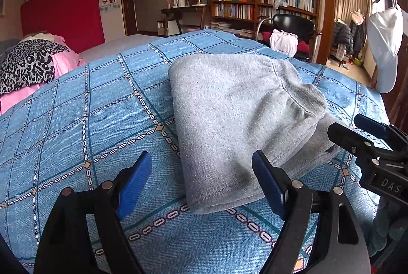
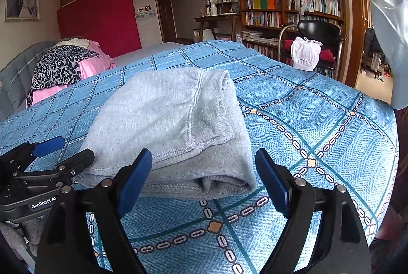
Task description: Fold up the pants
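Observation:
The grey pants [image 1: 237, 118] lie folded into a compact stack on the blue patterned bedspread [image 1: 89, 126]; they also show in the right wrist view [image 2: 165, 121]. My left gripper [image 1: 201, 179] is open and empty, just in front of the stack's near left corner. My right gripper [image 2: 204, 179] is open and empty, just in front of the stack's near right edge. The right gripper also shows at the right of the left wrist view [image 1: 357, 128], and the left gripper at the left of the right wrist view [image 2: 68, 149].
A leopard-print and pink pile [image 1: 33, 64] lies at the bed's far left. A black chair with white clothing [image 1: 288, 36] stands beyond the bed, before a bookshelf [image 1: 262, 3]. A white cap [image 1: 385, 44] hangs at the right.

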Motion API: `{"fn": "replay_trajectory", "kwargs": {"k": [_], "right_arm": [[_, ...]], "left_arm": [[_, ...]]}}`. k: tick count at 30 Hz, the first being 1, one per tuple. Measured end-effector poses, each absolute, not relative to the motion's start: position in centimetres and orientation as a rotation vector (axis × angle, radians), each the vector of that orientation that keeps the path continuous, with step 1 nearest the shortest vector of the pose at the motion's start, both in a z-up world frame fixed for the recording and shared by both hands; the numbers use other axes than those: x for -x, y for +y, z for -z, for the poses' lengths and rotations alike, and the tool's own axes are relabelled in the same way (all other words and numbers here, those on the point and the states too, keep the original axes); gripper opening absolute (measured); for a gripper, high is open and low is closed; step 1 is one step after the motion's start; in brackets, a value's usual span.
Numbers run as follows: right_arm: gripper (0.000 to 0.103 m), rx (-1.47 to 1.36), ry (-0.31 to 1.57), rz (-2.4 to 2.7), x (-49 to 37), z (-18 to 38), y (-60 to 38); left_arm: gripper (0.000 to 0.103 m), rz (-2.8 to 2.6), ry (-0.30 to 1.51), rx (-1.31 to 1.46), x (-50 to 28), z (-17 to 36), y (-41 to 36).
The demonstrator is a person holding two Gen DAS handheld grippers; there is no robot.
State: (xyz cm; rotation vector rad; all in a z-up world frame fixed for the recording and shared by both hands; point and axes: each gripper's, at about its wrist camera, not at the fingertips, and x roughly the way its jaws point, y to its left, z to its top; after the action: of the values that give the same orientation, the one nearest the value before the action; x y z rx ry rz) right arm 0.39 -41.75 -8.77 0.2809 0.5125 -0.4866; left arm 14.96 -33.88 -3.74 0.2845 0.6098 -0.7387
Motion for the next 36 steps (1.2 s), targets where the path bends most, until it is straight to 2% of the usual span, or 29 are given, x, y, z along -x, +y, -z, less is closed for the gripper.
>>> {"fn": "replay_trajectory", "kwargs": {"k": [6, 9, 32, 36], "right_arm": [[0.087, -0.269, 0.530, 0.507, -0.9, 9.5, -41.2], [0.091, -0.253, 0.526, 0.524, -1.0, 9.7, -40.9], [0.098, -0.194, 0.506, 0.609, -1.7, 11.0, -39.9], [0.099, -0.194, 0.509, 0.611, -1.7, 11.2, -39.8]], "left_arm": [[0.080, 0.706, 0.587, -0.283, -15.1, 3.5, -33.5], [0.089, 0.701, 0.579, -0.281, -15.1, 3.6, -33.4], [0.089, 0.664, 0.544, -0.284, -15.1, 3.8, -33.6], [0.092, 0.658, 0.549, -0.281, -15.2, 3.9, -33.6]]}}
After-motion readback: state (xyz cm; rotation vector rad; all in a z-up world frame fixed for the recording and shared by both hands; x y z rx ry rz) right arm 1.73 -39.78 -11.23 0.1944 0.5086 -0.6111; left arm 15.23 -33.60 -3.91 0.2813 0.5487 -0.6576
